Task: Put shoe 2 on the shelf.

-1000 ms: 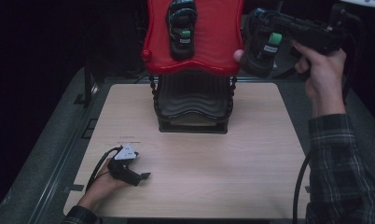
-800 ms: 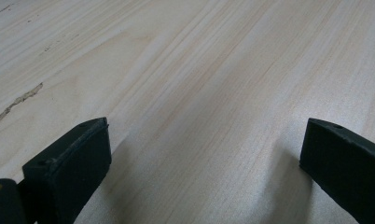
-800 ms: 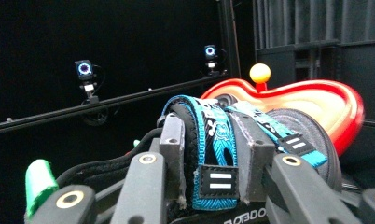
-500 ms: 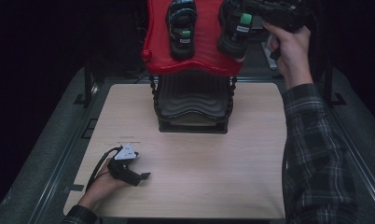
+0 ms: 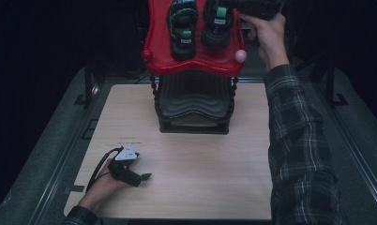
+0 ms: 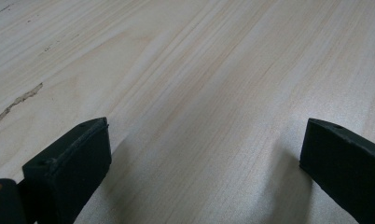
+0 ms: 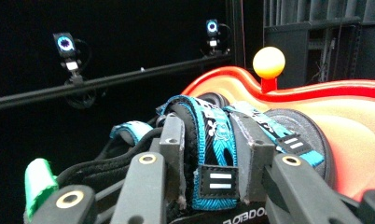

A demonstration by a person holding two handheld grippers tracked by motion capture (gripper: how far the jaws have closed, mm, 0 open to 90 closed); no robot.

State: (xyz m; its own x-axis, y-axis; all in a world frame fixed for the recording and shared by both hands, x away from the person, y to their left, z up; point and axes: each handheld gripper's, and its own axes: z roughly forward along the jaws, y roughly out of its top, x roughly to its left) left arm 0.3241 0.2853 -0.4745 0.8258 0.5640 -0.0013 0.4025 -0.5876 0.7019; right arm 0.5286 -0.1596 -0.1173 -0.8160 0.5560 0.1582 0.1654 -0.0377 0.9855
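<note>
we see a black sandal (image 5: pixel 217 23) with blue patterned straps and a green tab, sole down on the red tray (image 5: pixel 196 63) at twelve o'clock, just beside its twin (image 5: pixel 182 26).

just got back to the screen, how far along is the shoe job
Done: one sandal lies on the red rack. In hand: the right gripper clamps a second sandal over the rack, beside the first. Left: releasing it. The left gripper rests open on the table.
</note>
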